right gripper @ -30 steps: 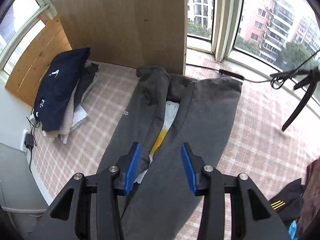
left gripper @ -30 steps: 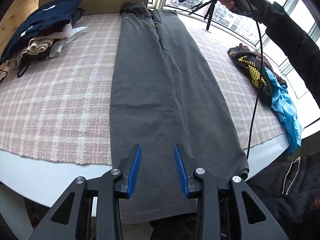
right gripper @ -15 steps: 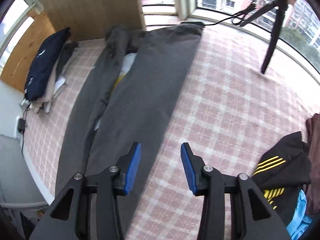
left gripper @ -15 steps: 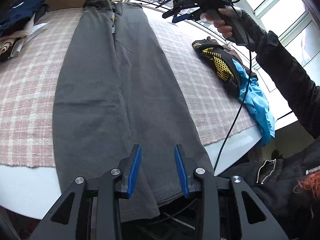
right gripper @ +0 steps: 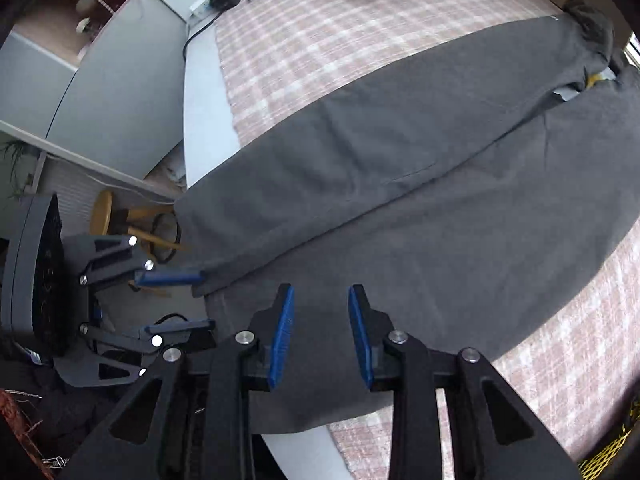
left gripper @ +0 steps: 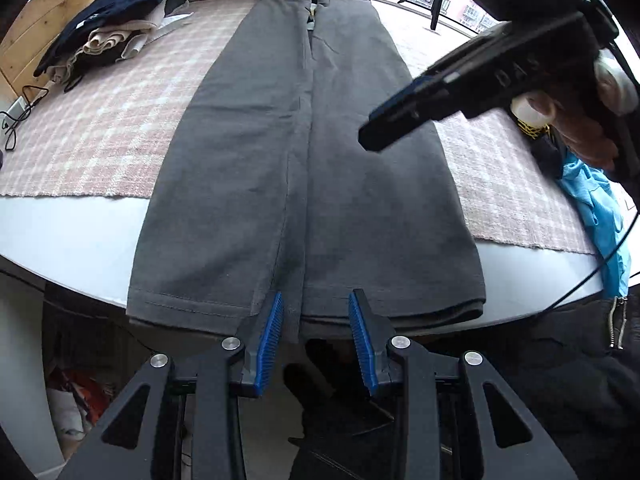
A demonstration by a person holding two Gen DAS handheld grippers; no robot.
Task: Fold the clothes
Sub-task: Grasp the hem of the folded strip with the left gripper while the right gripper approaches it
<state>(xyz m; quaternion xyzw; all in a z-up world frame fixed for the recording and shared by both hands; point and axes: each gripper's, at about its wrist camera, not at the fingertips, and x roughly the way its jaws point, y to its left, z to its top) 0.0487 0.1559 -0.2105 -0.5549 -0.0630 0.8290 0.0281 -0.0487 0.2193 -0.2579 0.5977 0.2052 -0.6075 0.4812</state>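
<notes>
Dark grey trousers point(left gripper: 304, 168) lie flat and full-length on a pink checked cloth point(left gripper: 120, 112) over the white worktop point(left gripper: 72, 236), legs side by side, hems overhanging the near edge.

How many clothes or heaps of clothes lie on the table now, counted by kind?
Grey trousers, spread flat: 1
Heap with a navy garment on top, far left corner: 1
Heap with a blue garment and a black-and-yellow one, right edge: 1
Total: 3
</notes>
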